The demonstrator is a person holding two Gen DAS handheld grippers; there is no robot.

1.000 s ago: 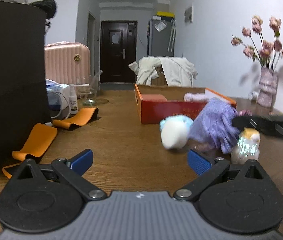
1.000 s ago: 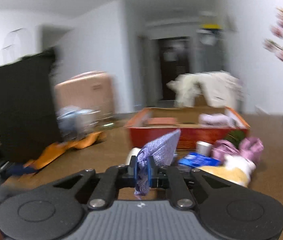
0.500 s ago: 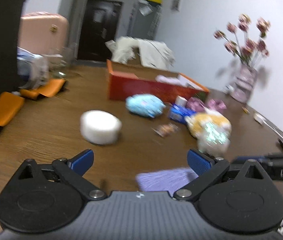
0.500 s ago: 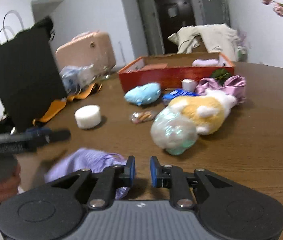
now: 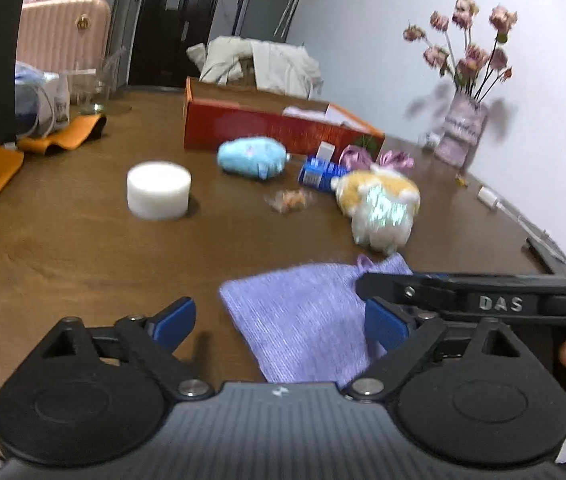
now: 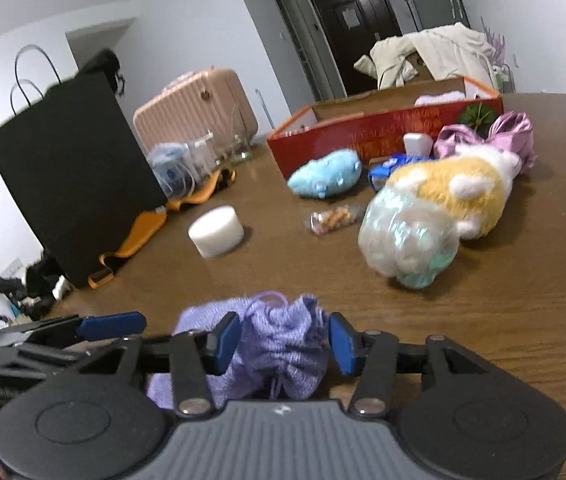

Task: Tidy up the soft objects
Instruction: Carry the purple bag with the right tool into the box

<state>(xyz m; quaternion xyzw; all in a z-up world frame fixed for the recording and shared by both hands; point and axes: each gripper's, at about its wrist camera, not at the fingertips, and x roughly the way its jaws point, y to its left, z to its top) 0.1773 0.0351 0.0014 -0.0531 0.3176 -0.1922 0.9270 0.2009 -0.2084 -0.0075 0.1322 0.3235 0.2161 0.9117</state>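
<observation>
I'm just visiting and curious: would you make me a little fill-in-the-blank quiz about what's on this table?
1. The knitted pouch lying between the right gripper fingers is coloured ____.
2. The open cardboard box at the far side of the table is coloured ____.
3. The white foam cylinder stands to the ____ of the blue plush toy in the left wrist view.
4. The vase by the wall holds ____.

Missing words: purple; red; left; flowers

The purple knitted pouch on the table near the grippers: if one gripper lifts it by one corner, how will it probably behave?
The purple knitted pouch looks soft: its top is bunched into folds in the right wrist view, so it would probably hang limp. It lies flat and thin on the table, so it is likely light. Its loose drawstring loop might snag.
</observation>
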